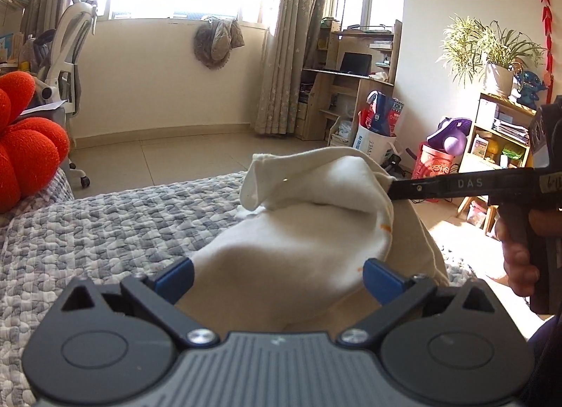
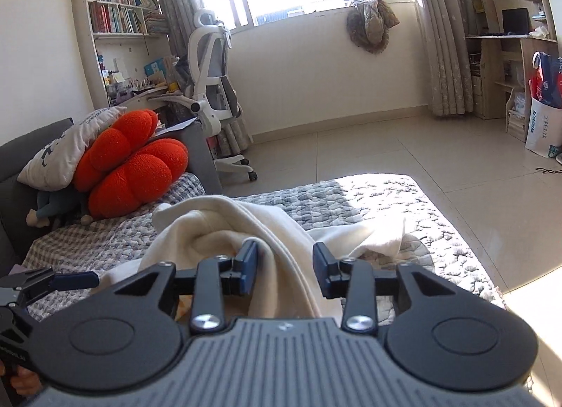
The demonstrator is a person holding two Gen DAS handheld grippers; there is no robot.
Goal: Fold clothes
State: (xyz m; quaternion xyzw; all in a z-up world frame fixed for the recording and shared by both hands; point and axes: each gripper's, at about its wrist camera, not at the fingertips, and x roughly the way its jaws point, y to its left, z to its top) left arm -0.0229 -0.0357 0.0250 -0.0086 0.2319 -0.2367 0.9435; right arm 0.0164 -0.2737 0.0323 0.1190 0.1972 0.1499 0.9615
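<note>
A cream garment lies bunched on the grey quilt of a bed, near the sunny edge of it. Both grippers point slightly downward toward this cloth.

The left gripper is low and close over the quilt. Its jaws stand wide, one blue pad on each side of a rounded fold of the garment. The pads are beside the cloth and do not seem to press it.

The right gripper comes in from the right side in the left view, where its long black finger lies nearly level and its tip meets the raised top fold of the garment. A hand holds its handle from below, the fingers wrapped around the grip. In the right view its jaws are about half open, and a ridge of the cream cloth passes between the two pads. The left pad is against the cloth; the right one stands free of it, so the cloth is not clamped.

An orange cushion rests at the head of the bed, well apart from the garment.
</note>
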